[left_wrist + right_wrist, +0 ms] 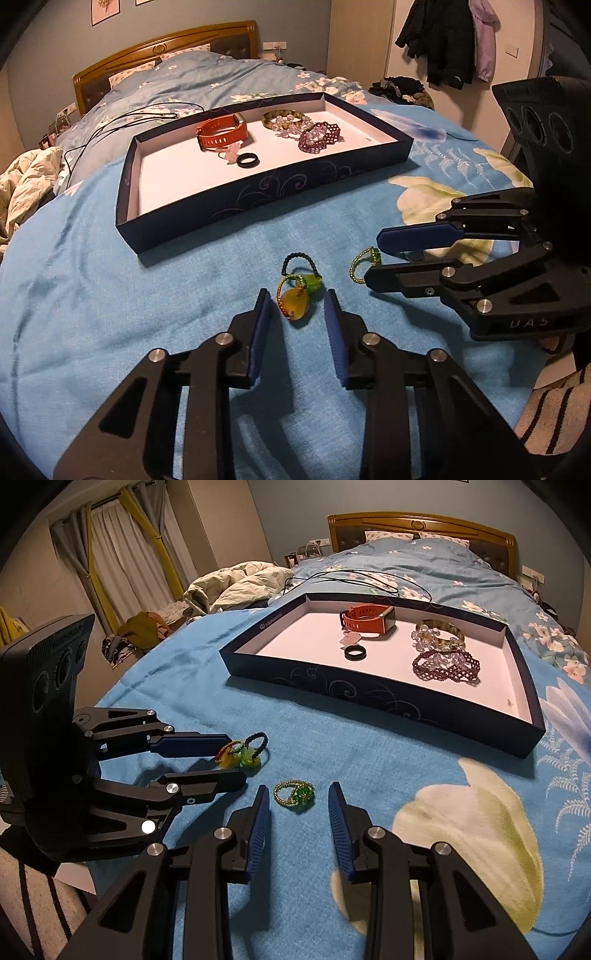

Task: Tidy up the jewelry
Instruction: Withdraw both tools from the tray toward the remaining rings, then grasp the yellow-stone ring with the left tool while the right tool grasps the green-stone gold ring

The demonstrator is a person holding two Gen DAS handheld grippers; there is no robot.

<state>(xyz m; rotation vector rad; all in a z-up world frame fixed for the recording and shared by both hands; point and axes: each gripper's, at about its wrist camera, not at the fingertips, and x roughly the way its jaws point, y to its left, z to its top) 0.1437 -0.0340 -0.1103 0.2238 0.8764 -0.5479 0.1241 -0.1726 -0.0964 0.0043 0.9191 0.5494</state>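
Left gripper (298,301) held open around yellow ring (295,302) on bedspread (147,295) | right gripper (299,797) held open around green ring (295,794) | tray (258,192) lies beyond | rings possibly tangled (yellow with neighbour): pads to be closed low, lifted slowly.

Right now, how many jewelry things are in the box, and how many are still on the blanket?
In the box: 5 (orange watch, black ring, pink charm, gold-and-clear bracelets, purple beaded bracelet)
On the blanket: 3 (yellow stone ring, green stone ring, green bead ring)
Total: 8
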